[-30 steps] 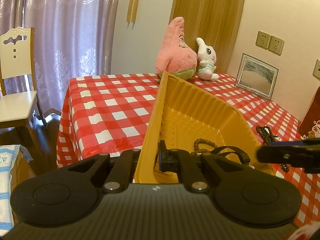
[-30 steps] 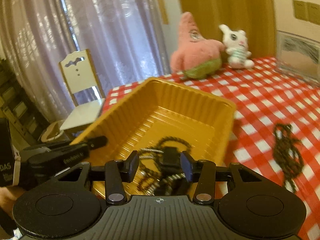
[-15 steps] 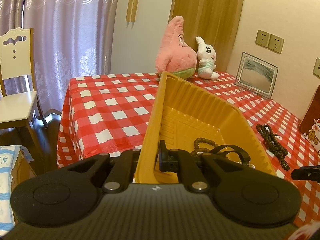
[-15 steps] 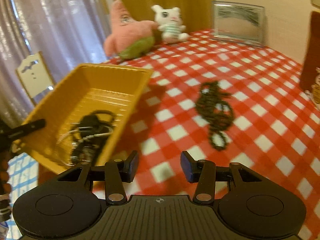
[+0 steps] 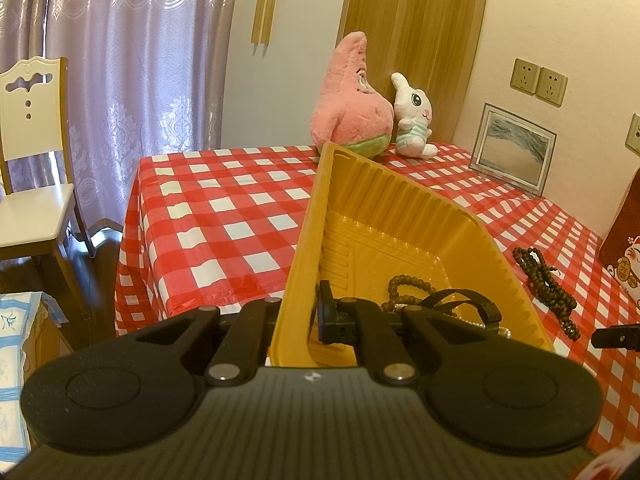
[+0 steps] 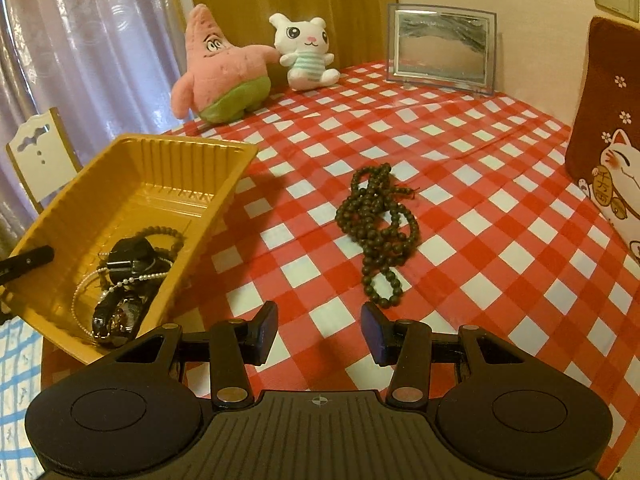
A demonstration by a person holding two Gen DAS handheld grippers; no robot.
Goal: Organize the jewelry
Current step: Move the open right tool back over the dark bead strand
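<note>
Bead strand (image 6: 378,232) x1 on cloth (tray (image 6: 132,168): watch, pearls, 1 bracelet).

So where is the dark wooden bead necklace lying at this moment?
In the right wrist view the dark wooden bead necklace lies on the red checked tablecloth, right of the yellow plastic tray, just ahead of the open right gripper.

The right gripper (image 6: 319,330), jaws apart and empty, hangs just short of the dark bead necklace (image 6: 378,232) on the checked tablecloth (image 6: 500,208).

checkered table (image 6: 480,184), dark bead strand (image 6: 378,232), plush toys (image 6: 224,76)
</note>
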